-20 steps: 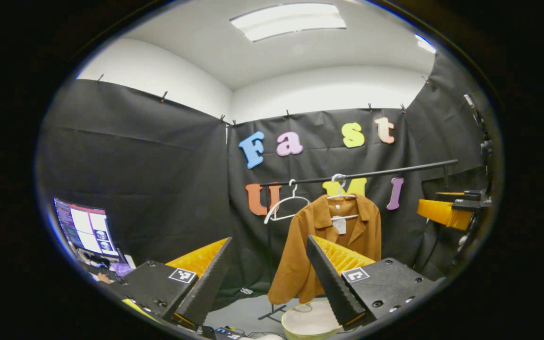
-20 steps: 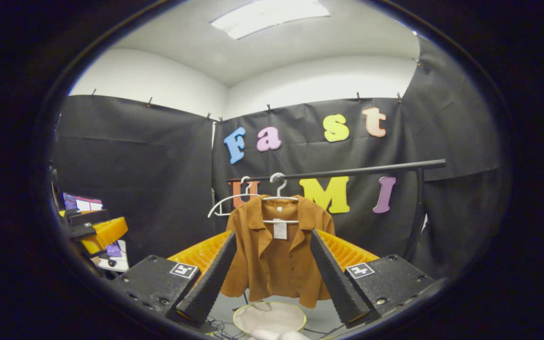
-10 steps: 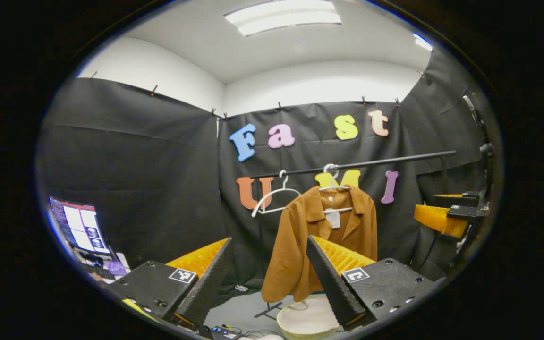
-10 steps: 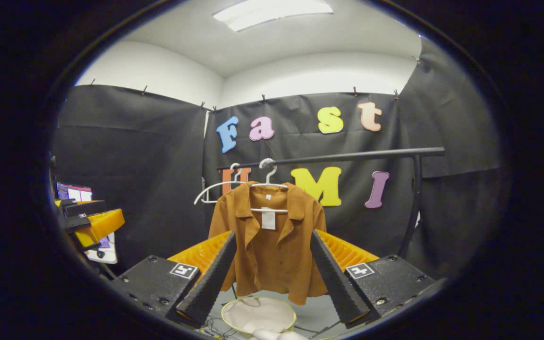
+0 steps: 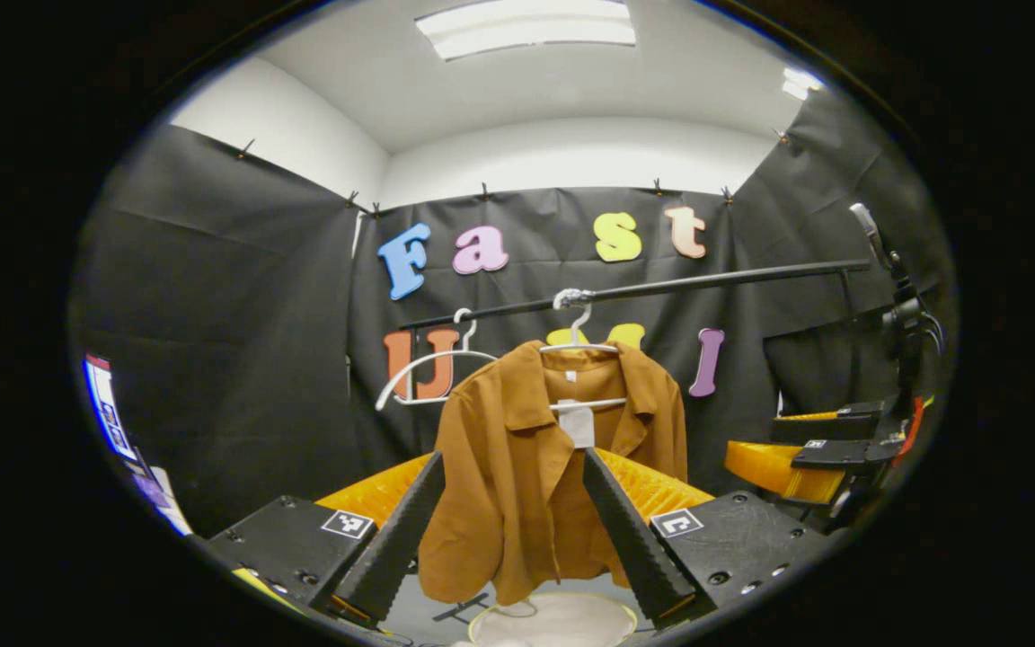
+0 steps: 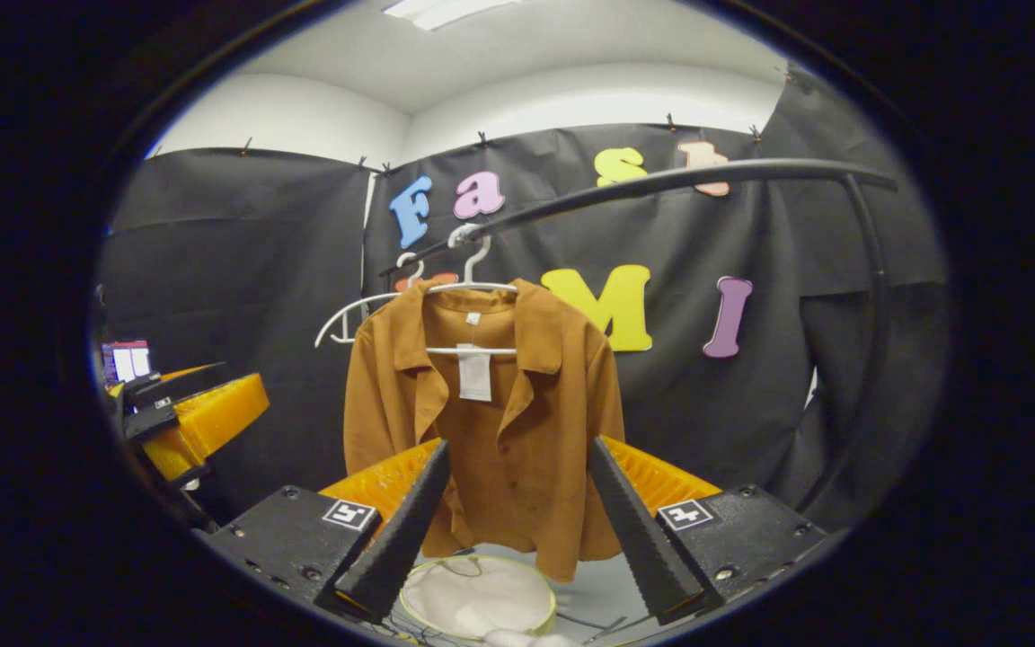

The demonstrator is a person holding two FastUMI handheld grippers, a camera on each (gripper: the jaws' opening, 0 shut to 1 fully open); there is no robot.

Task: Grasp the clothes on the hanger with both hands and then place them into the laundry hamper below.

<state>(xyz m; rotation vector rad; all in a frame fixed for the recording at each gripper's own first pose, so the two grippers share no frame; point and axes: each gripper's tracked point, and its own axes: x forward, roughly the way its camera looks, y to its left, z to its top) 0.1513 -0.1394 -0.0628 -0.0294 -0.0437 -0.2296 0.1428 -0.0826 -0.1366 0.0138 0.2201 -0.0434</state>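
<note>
Shirt point(image 6: 490, 422) on hanger point(image 6: 446, 289) | hamper point(image 6: 478, 595): white cloth inside

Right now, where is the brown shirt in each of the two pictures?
Left gripper view: the brown shirt hangs just below the middle, between the gripper's fingers.
Right gripper view: the brown shirt hangs near the middle, slightly left.
Shared landmark: the black rail above it, holding its white hanger.

Both cameras look forward between open claw fingers at the shirt point(image 5: 553, 467) on the rail point(image 5: 661, 288). The right gripper view sits nearer and looks up at the rail point(image 6: 661, 184). Both share the shirt point(image 6: 490, 422) and the hamper point(image 6: 477, 598) beneath it.
</note>
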